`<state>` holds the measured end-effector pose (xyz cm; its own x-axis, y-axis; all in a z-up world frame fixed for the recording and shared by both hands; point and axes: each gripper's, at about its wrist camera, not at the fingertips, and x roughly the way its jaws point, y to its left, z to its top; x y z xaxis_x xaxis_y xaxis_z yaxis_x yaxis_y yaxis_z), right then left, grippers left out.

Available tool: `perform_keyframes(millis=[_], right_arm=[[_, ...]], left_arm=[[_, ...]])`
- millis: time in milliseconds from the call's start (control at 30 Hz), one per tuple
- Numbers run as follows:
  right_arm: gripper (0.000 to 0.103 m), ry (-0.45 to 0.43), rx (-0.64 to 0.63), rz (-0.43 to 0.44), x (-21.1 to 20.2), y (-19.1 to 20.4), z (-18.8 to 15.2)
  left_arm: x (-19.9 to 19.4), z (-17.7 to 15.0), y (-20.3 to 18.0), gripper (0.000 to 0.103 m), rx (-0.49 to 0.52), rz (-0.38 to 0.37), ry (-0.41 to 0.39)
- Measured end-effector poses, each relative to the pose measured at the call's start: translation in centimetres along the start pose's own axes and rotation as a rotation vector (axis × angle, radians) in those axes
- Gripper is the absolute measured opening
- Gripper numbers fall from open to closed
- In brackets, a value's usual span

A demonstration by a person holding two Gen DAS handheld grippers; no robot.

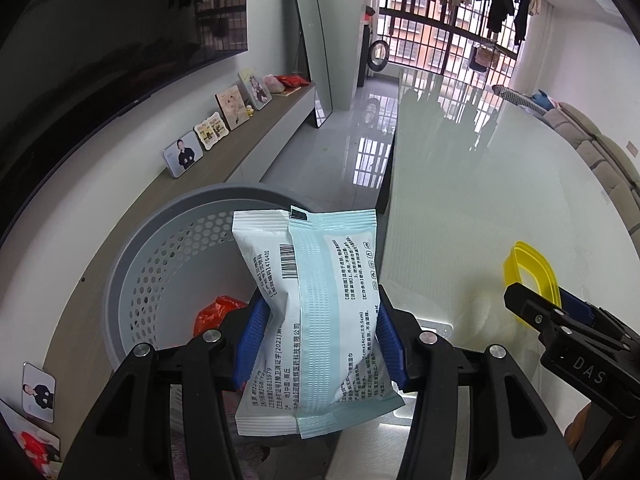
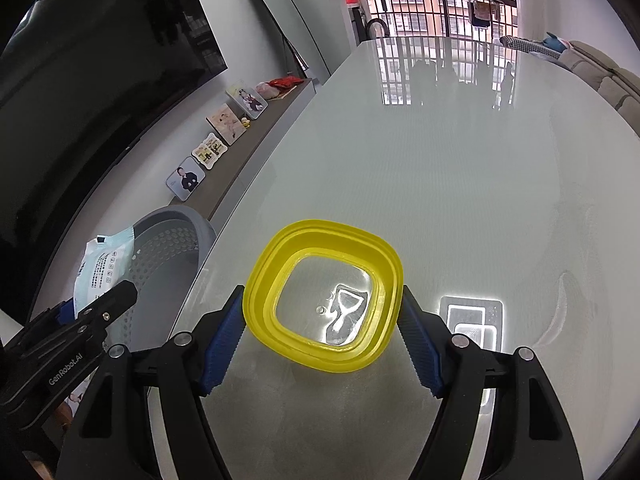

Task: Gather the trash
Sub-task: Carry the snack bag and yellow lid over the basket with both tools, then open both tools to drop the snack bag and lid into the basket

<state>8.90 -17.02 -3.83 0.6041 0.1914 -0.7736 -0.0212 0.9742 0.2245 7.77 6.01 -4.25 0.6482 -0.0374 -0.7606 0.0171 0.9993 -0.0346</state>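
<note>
Left wrist view: left gripper (image 1: 320, 344) pinches a wipes packet (image 1: 308, 320) above the grey basket (image 1: 132, 264) just off the tabletop's (image 1: 500, 200) left edge; glass beyond lies bare; right wrist view: right gripper (image 2: 322, 336) angled downward, clamps a yellow lid (image 2: 324, 296) near the left edge.

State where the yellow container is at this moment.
In the right wrist view the yellow container sits between the blue pads of the right gripper, over the glossy white table, right of the grey basket.
</note>
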Motion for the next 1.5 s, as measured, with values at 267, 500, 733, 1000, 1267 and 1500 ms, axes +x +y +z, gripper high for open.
perform_keyframes(millis=[267,500,733,1000,1267,1500], right_arm=[[0.071,0.025,-0.043,0.025,1.4,3.4,0.1],[0.071,0.041,-0.098,0.063,3.0,6.9,0.6],[0.071,0.069,-0.16,0.077,5.2,10.2,1.0],[0.071,0.081,-0.222,0.093,6.8,13.4,2.0],[0.071,0.084,-0.287,0.096,8.0,15.7,2.2],[0.071,0.111,-0.296,0.116,8.7,15.8,2.0]], left_arm=[[0.1,-0.5,2.7,0.05,-0.029,0.014,0.002],[0.7,-0.7,5.5,0.05,-0.06,0.048,0.015],[1.4,-0.8,7.8,0.05,-0.08,0.068,0.03],[2.0,-0.7,9.8,0.05,-0.108,0.082,0.037],[2.4,-0.8,11.8,0.051,-0.139,0.096,0.046],[2.9,-1.1,12.5,0.052,-0.147,0.107,0.063]])
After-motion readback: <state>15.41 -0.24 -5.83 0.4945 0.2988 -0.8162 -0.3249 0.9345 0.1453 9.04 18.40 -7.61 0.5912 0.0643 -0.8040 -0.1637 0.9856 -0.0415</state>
